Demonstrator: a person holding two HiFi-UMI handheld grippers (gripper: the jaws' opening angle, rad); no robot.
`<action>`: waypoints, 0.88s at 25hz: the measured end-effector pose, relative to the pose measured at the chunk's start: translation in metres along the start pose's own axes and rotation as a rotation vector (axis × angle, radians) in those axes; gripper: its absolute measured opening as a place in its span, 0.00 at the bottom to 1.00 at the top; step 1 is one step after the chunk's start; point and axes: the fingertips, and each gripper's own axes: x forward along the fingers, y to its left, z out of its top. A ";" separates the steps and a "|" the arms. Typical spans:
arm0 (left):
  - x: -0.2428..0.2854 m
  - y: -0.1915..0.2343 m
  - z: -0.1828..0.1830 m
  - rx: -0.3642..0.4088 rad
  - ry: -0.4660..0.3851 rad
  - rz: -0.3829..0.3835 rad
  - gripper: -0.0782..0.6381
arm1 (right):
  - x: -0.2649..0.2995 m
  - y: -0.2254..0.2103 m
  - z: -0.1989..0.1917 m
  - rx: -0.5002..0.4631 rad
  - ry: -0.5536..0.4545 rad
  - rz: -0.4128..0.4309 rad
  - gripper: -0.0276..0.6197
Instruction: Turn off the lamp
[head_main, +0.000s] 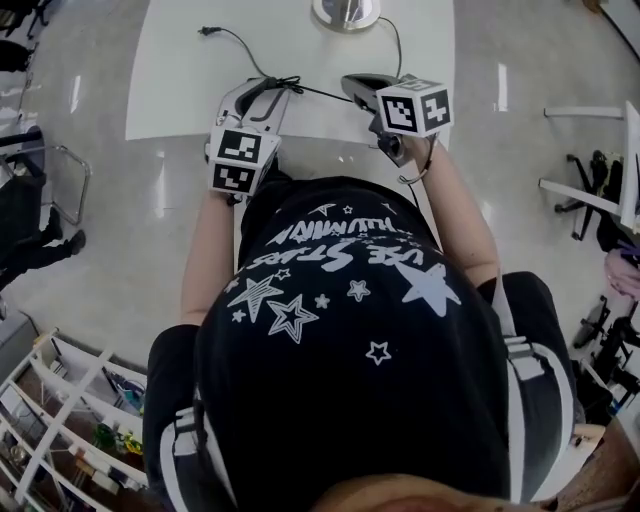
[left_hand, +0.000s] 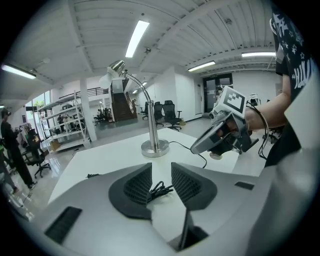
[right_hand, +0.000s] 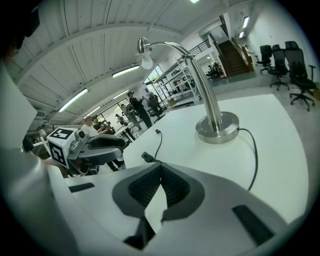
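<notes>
- The person's cap, black with white stars, fills the lower head view. Both forearms reach from it toward the near edge of the white table.
- The left gripper hangs over that edge on the left. In its own view its fingers stand a moderate way apart and press on nothing. A bunched stretch of black cord lies on the table and shows through the gap.
- The right gripper is beside it on the right. The two are apart, and both point toward the far part of the table. Its fingers meet at the tips with nothing between them.
- From the bunch, the cord runs left to a plug lying loose on the table. The other way, it passes the right gripper to the lamp's base.
- The lamp stands upright on the far part of the table, well beyond both grippers, and neither touches it. It has a round metal base and a neck that curves over to the left. I cannot tell whether its bulb is lit.
- Beyond the table are shelves, office chairs and standing people.
</notes>
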 end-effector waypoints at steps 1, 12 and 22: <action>-0.001 -0.005 0.001 -0.005 -0.001 0.016 0.29 | -0.005 -0.001 0.000 -0.009 -0.004 0.009 0.05; -0.036 -0.058 0.007 -0.148 -0.057 0.208 0.29 | -0.051 0.012 -0.024 -0.151 0.029 0.119 0.05; -0.077 -0.065 0.016 -0.183 -0.096 0.329 0.20 | -0.065 0.046 -0.030 -0.188 -0.005 0.213 0.05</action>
